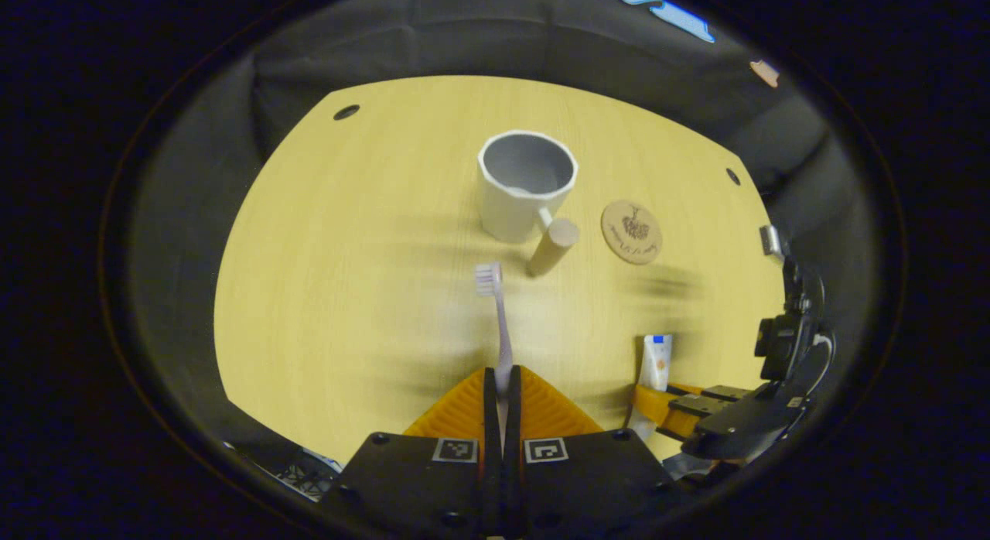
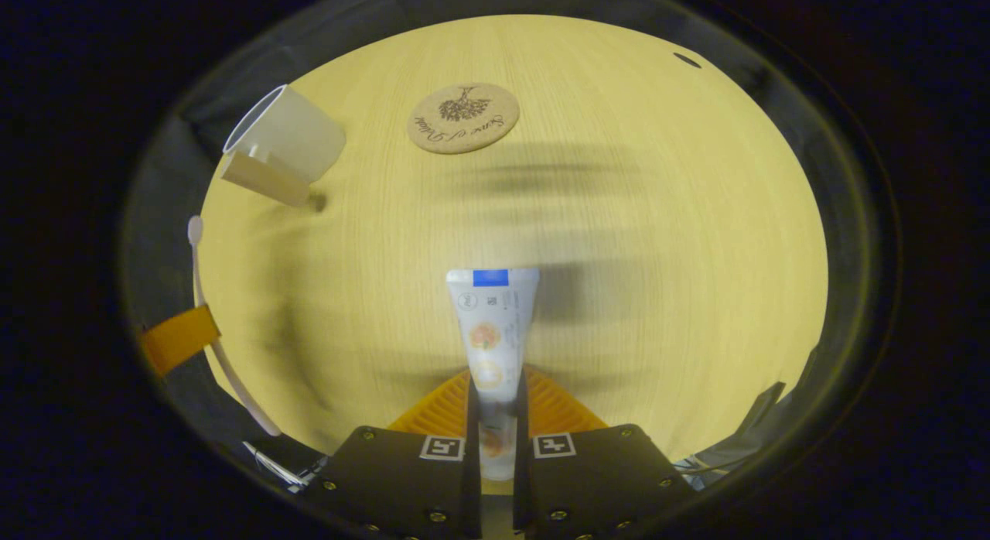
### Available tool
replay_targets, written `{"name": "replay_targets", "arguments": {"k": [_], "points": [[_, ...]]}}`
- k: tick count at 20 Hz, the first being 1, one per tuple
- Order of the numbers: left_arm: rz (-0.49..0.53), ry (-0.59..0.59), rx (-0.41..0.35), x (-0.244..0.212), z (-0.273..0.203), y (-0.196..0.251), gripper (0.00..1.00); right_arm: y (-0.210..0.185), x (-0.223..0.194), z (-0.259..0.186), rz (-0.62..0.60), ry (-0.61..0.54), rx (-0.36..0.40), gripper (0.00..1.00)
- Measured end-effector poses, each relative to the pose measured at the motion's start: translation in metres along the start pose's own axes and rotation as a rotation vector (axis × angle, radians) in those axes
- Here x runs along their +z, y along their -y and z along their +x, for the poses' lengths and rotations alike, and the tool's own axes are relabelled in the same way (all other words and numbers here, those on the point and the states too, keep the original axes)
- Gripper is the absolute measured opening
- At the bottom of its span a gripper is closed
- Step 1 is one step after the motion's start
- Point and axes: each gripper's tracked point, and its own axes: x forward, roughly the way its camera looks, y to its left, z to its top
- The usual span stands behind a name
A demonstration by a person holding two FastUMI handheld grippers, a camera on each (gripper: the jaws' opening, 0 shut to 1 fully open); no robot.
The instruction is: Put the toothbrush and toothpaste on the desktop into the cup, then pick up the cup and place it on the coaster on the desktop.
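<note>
The left gripper (image 1: 501, 397) has its fingers (image 1: 473, 401) pressed close, pinching the handle of the toothbrush (image 1: 499, 323). The brush sticks straight out ahead of the fingers, bristles at the far end, up off the tabletop (image 1: 340, 277). Past the brush tip stands the cup (image 1: 524, 186), open side up, with its thick handle pointing back at the fingers. The round coaster (image 1: 632, 231) lies flat, ahead and to the right, near the cup but not touching it.

The right gripper (image 2: 495, 405) squeezes the toothpaste (image 2: 490, 323) between its fingers (image 2: 452, 405). The tube points forward, flat end away from them.

The left gripper view shows inside the cup; nothing is in it. It also shows the right gripper low on the right, level and pointing left with the tube. The right gripper view shows the coaster's picture far ahead and the cup ahead to the left.
</note>
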Motion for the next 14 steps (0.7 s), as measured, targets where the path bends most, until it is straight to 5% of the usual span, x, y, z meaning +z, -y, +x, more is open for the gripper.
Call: {"name": "replay_targets", "arguments": {"k": [12, 13, 14], "points": [[0.046, 0.257, 0.019, 0.169, -0.038, -0.005, 0.13, 0.001, 0.002, -0.005, 0.039, 0.019, 0.021, 0.17], [0.052, 0.269, 0.024, 0.18, -0.036, -0.007, 0.07, 0.003, 0.001, -0.006, 0.044, 0.021, 0.02, 0.17], [0.059, 0.283, 0.026, 0.192, -0.032, -0.008, 0.13, 0.005, 0.0, -0.008, 0.05, 0.023, 0.019, 0.18]]}}
